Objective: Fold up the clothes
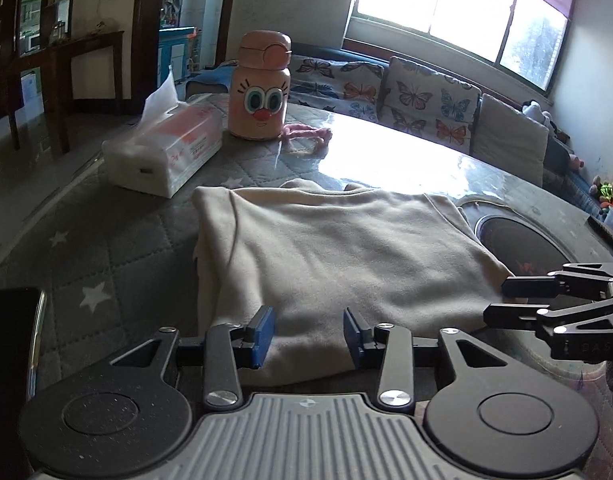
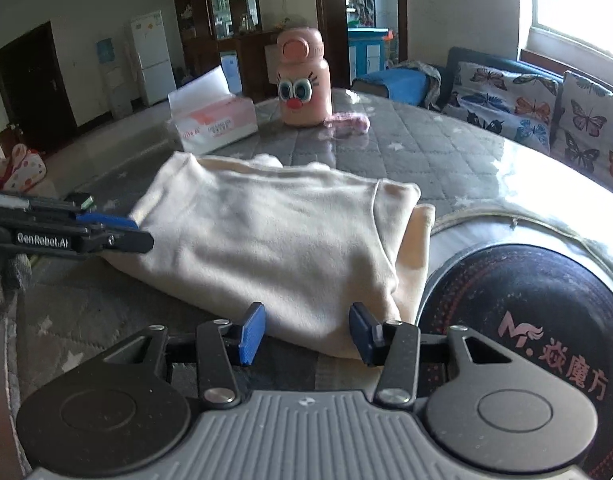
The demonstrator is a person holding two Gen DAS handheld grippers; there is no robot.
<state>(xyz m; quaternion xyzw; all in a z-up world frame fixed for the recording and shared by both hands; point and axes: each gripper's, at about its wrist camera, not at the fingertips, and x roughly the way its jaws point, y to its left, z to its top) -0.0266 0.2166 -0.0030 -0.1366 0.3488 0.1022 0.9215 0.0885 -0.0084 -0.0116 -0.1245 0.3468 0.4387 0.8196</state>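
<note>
Your left hand-held gripper (image 1: 308, 334) and right hand-held gripper (image 2: 304, 332) both stand spread at the near edge of the folded cream garment (image 1: 338, 256), gripping nothing. The garment lies flat on the quilted surface (image 1: 118, 248), before the bottle (image 1: 260, 88).

A folded cream garment (image 1: 338, 256) lies on a quilted grey tabletop (image 1: 118, 248), the left claw (image 1: 308, 338) spread wide at its near edge. The right claw (image 1: 502, 300) reaches in from the right. Behind stand a tissue box (image 1: 166, 148) and a pink cartoon-faced bottle (image 1: 261, 88).
</note>
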